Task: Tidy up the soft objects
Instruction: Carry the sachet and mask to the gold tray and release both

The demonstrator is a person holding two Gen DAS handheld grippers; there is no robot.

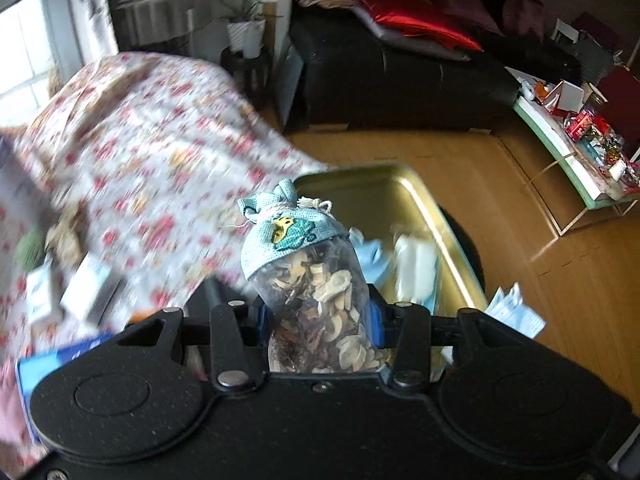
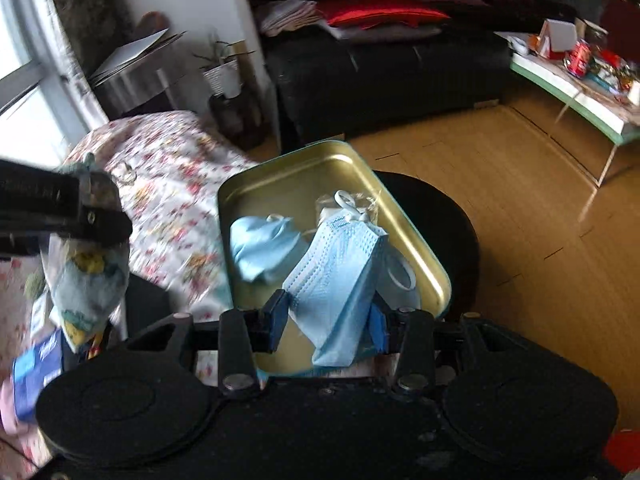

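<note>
My left gripper (image 1: 318, 316) is shut on a clear potpourri sachet (image 1: 320, 300) with a light blue embroidered top, held up in front of the gold tin (image 1: 440, 216). The sachet also shows at the left of the right wrist view (image 2: 86, 280), hanging under the left gripper (image 2: 60, 212). My right gripper (image 2: 330, 320) is shut on a folded light blue face mask (image 2: 340, 280) over the near edge of the gold tin (image 2: 280, 176). Another blue mask (image 2: 264, 248) and a packaged white mask (image 2: 348, 204) lie in the tin.
The tin sits on a round black stool (image 2: 456, 224). A floral-covered table (image 1: 140, 152) at left carries small boxes (image 1: 88, 292) and a blue packet (image 2: 36, 364). A black sofa (image 1: 400, 80) with cushions stands behind, a cluttered low table (image 1: 572, 152) at right.
</note>
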